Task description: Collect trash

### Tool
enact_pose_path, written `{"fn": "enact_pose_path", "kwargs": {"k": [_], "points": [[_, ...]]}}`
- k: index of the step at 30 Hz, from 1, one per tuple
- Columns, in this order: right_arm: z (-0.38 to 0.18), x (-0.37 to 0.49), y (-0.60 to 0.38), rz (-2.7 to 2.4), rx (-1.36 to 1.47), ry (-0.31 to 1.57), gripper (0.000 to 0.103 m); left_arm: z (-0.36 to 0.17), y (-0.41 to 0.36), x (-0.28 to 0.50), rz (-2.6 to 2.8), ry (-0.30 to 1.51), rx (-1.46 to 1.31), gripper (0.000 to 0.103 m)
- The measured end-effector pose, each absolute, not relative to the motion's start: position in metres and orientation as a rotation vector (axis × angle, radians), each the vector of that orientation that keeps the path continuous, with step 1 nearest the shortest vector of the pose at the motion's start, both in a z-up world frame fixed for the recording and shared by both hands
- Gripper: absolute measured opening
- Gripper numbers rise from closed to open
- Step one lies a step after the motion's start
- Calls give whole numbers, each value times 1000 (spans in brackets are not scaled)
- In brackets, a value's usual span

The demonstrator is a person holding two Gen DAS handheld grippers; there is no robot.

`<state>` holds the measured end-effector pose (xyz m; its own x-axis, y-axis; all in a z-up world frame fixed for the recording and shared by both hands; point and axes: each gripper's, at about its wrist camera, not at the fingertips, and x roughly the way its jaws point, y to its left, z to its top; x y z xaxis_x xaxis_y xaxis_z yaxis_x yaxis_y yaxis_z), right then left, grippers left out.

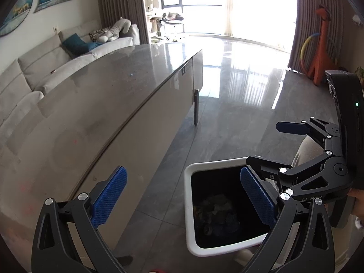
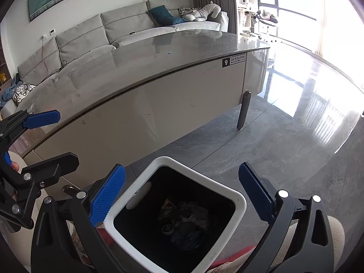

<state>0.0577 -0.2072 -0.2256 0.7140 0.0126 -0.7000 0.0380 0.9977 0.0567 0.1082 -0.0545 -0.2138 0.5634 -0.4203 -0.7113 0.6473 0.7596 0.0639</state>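
A grey sofa [image 2: 118, 27] with soft cushions lines the wall behind a long bench [image 2: 159, 52], its glossy stone top bare. The left tool [image 1: 182, 195], blue ribbed pads on black arms, stands wide and empty beside the bench edge. The bin [image 2: 238, 201], square with a smooth white rim and dark inside, holds crumpled trash [image 2: 184, 223] directly below the right tool [image 2: 182, 195], also wide and empty. Polished grey floor tiles [image 2: 284, 141] mirror the window

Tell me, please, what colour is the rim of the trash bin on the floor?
White, around a black inside; the trash bin shows best in the right wrist view.
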Motion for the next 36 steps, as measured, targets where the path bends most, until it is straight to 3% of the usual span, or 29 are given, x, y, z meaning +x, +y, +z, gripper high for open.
{"fn": "enact_pose_path", "kwargs": {"k": [12,36], "points": [[-222,58,-198,-11,53,758,99,-203,-40,110,-619,710,286,98],[-119,164,-79,191,-78,479,99,-112,82,174,-222,529,103,98]]}}
